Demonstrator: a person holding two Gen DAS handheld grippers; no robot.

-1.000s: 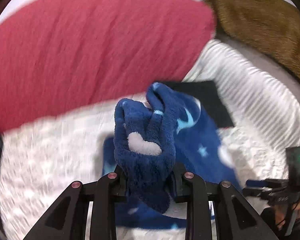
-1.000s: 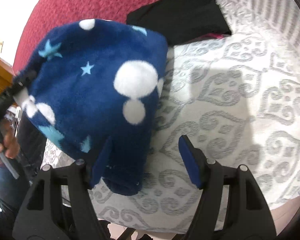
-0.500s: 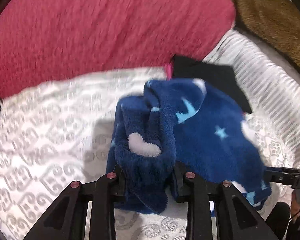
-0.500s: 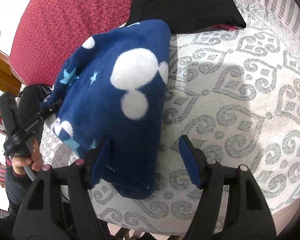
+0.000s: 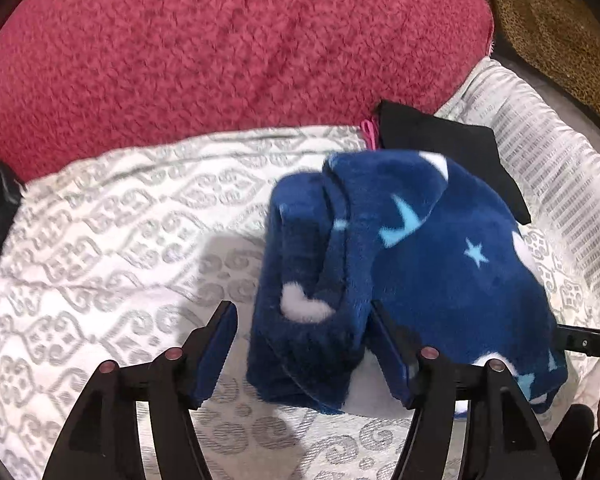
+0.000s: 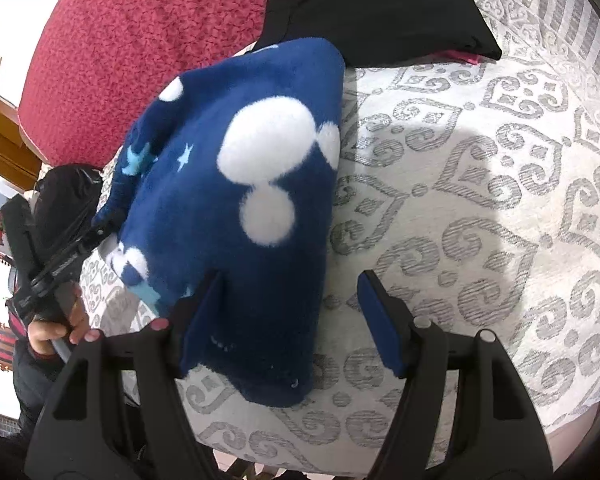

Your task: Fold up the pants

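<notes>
The pants (image 5: 420, 264) are dark blue fleece with white blobs and pale blue stars, folded into a thick bundle on the patterned bed cover (image 5: 100, 240). My left gripper (image 5: 304, 344) is open, its jaws on either side of the bundle's near edge, the cloth resting loose between them. In the right wrist view the same pants (image 6: 252, 200) lie across the cover (image 6: 480, 200). My right gripper (image 6: 292, 312) is open, with the bundle's end lying between its jaws against the left pad.
A red blanket (image 5: 220, 40) covers the bed's far side. A folded black garment (image 5: 452, 148) with a pink edge lies just behind the pants. A brown spotted cloth (image 5: 560, 32) is at the far right. The bed edge is near in the right wrist view.
My left gripper has opened and let go of the pants, which now rest on the cover. The bundle has come down from its lifted position. The right gripper stays open.
</notes>
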